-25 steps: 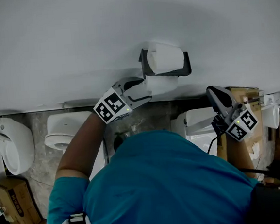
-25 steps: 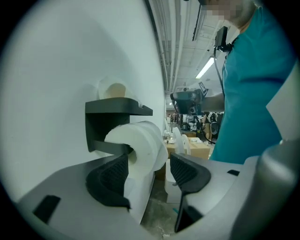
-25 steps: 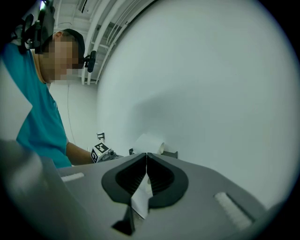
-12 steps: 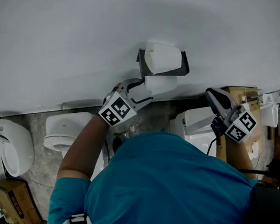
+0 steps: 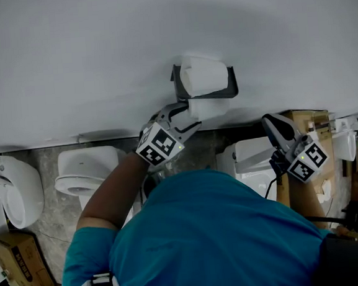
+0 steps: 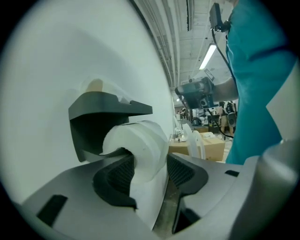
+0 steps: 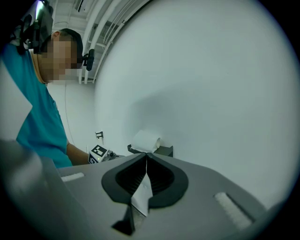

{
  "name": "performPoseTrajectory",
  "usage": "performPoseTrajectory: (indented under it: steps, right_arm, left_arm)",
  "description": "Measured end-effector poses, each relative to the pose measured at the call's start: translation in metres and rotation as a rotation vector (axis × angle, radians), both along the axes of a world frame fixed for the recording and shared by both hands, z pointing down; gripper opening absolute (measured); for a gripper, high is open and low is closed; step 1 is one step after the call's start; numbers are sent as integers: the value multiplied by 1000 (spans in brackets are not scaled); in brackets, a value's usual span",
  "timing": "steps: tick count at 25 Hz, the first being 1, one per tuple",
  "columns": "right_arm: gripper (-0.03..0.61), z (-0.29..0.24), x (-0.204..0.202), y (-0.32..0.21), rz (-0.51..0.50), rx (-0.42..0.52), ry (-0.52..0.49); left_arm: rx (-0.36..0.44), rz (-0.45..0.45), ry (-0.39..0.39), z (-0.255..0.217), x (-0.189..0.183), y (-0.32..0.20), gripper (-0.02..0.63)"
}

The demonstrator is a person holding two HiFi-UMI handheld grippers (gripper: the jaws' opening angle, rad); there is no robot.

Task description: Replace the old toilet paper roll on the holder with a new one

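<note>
reaching toward a dark holder (image 5: pixel 217 94) fixed to the white wall (image 5: pixel 65 56), a person in a teal shirt (image 5: pixel 212 236) sets the left gripper (image 5: pixel 192 115) around a white toilet paper roll (image 5: pixel 210 107) that sits in the holder under its hood. the left gripper comes in from the holder's 7 o'clock in the head view. in the left gripper view the roll (image 6: pixel 140 143) stands between the ribbed pads (image 6: pixel 117 173), with its loose tail hanging toward 6 o'clock. the jaws are spread wide and closing. one pad appears to touch the paper, while the other is just clear of it.

a second roll (image 5: pixel 206 78) rests on top of the holder, at 12 o'clock from the first. the right gripper view shows it (image 7: pixel 146 139) perched on the holder (image 7: pixel 165 151).

the right gripper (image 5: pixel 274 123) hangs at the holder's 4 o'clock, well apart from it. its jaws are pressed together on a small scrap of white paper (image 7: pixel 139 199).

a white toilet (image 5: pixel 84 166) stands at 9 o'clock in the head view. a cardboard box (image 5: pixel 18 262) sits at 8 o'clock, its contents out of sight.
</note>
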State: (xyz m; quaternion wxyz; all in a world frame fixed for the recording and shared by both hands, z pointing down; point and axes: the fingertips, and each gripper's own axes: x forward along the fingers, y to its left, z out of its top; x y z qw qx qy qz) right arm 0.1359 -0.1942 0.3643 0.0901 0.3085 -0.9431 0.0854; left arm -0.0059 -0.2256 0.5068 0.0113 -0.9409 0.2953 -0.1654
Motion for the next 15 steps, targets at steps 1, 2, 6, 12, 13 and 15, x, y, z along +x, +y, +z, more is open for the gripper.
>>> performPoseTrajectory:
  steps: [1, 2, 6, 12, 13, 15]
  right_arm:
    - [5, 0, 1, 0, 3, -2, 1]
    - [5, 1, 3, 0, 7, -3, 2]
    - [5, 2, 7, -1, 17, -5, 1]
    - [5, 3, 16, -2, 33, -10, -14]
    - [5, 3, 17, -2, 36, -11, -17]
    - [5, 4, 21, -2, 41, -12, -21]
  left_arm:
    - [-4, -19, 13, 0, 0, -3, 198]
    - [-11, -27, 29, -1, 1, -4, 167]
    - [-57, 1, 99, -4, 7, -5, 150]
    - [-112, 45, 167, -9, 14, -3, 140]
    - [-118, 48, 172, -9, 16, -3, 140]
    - [-124, 51, 181, -9, 21, -3, 138]
